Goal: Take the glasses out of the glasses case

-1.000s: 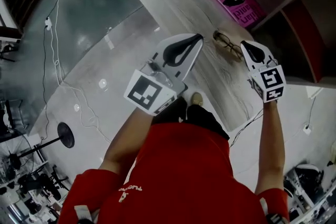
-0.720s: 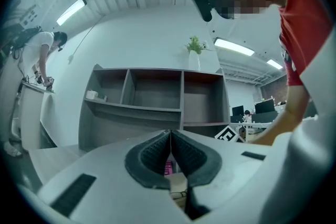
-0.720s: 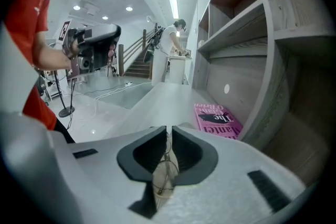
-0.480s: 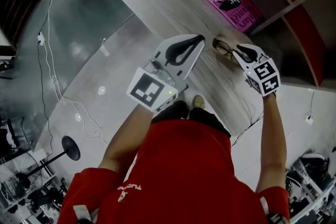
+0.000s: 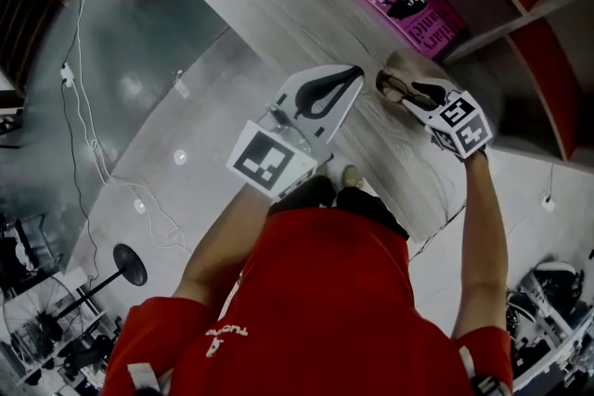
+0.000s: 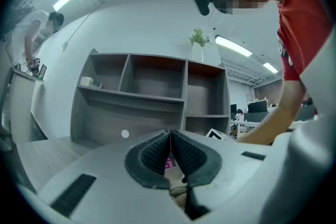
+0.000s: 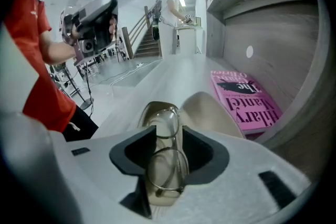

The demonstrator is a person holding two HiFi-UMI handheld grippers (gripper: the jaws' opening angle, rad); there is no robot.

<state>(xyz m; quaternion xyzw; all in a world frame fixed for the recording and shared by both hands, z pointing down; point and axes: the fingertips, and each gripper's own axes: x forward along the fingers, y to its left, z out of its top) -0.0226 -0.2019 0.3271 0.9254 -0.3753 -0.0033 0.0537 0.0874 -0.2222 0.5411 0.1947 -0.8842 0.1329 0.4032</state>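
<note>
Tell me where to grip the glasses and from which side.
Grip the glasses at the bridge, coming steeply down from above. They lie flat in the open glasses case, lenses in line with the right tongs, so the narrow bridge fits between. Those jaws have just been opening and straddle it.

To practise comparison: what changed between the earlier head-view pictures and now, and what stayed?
The right gripper came down over the glasses in their open case; its jaws have just been opening around them, not gripping. The left gripper stayed shut; the pink book stayed put.
</note>
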